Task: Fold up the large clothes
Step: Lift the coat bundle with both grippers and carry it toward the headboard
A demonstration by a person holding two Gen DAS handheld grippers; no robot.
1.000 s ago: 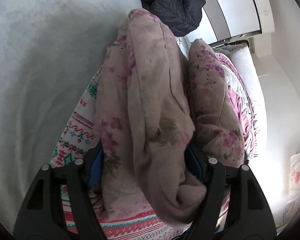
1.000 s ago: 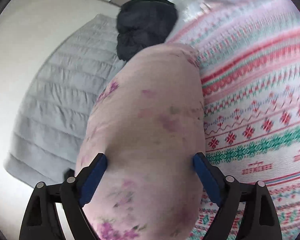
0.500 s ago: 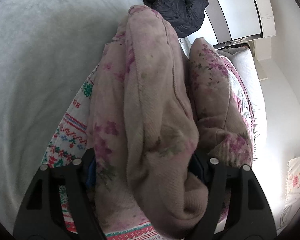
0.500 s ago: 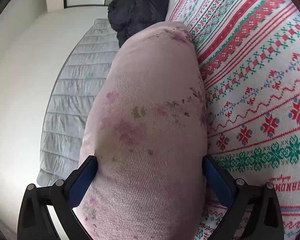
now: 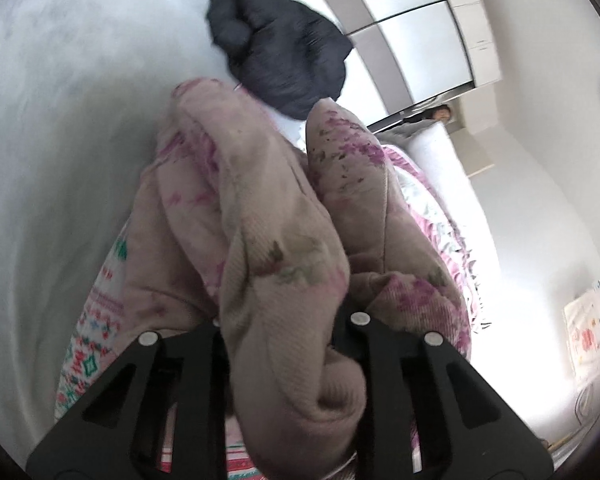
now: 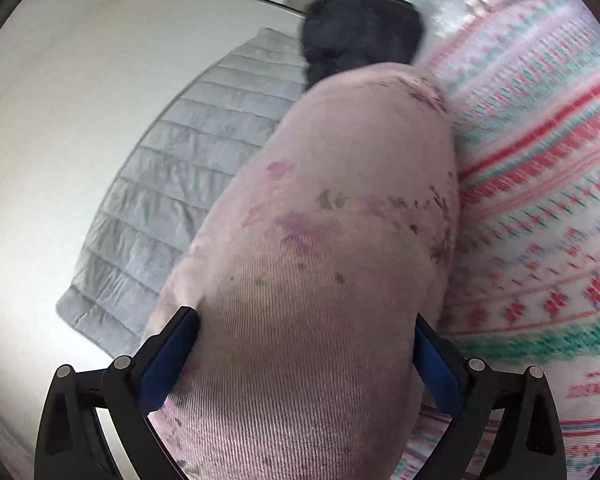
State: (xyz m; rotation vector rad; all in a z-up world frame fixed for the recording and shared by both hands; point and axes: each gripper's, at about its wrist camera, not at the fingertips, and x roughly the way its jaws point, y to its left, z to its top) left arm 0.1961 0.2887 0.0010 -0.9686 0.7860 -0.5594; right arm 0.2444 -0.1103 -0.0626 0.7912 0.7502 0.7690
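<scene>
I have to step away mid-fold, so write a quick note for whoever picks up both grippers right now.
Left gripper: fingers closing on a bunched fold of the pink floral garment.
Right gripper: fingers spread wide around a thick roll of the same garment, touching both sides.
The garment lies on the patterned blanket, a dark jacket beyond it.
Done: garment gathered.
Left: finish the fold and lay it flat.
</scene>
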